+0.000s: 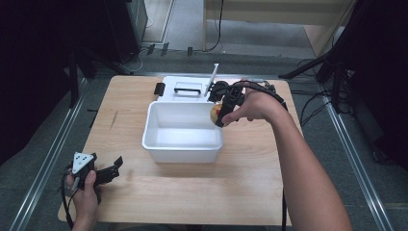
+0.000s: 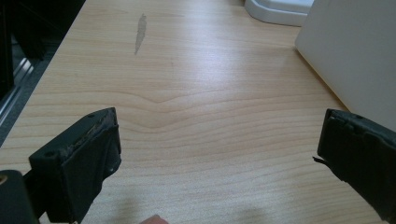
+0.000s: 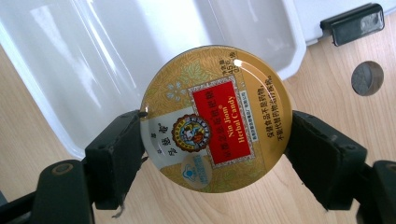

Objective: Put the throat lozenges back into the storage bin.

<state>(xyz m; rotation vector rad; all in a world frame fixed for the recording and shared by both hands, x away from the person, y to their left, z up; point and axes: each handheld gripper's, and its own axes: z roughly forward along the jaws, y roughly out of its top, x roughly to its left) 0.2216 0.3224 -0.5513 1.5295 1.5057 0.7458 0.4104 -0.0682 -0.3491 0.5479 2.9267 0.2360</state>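
Note:
A round gold candy tin [image 3: 215, 119] with a red label is clamped by its rim between the two black jaws of my right gripper [image 3: 215, 154]. In the high view that tin [image 1: 214, 112] hangs at the right rim of the white plastic box [image 1: 159, 144], with my right gripper [image 1: 220, 115] just beside the box's far right corner. The box [image 3: 70, 116] looks bare inside. My left gripper [image 1: 113, 169] rests near the table's front left corner, apart from the box. Its jaws stand wide apart over bare wood [image 2: 215, 154], nothing between them.
The box's white lid [image 1: 185, 88] with a black handle lies flat behind the box, a black latch [image 1: 159, 88] at its left. A small dark round disc [image 3: 367, 78] lies on the wood near the lid. Black stands and cables surround the table.

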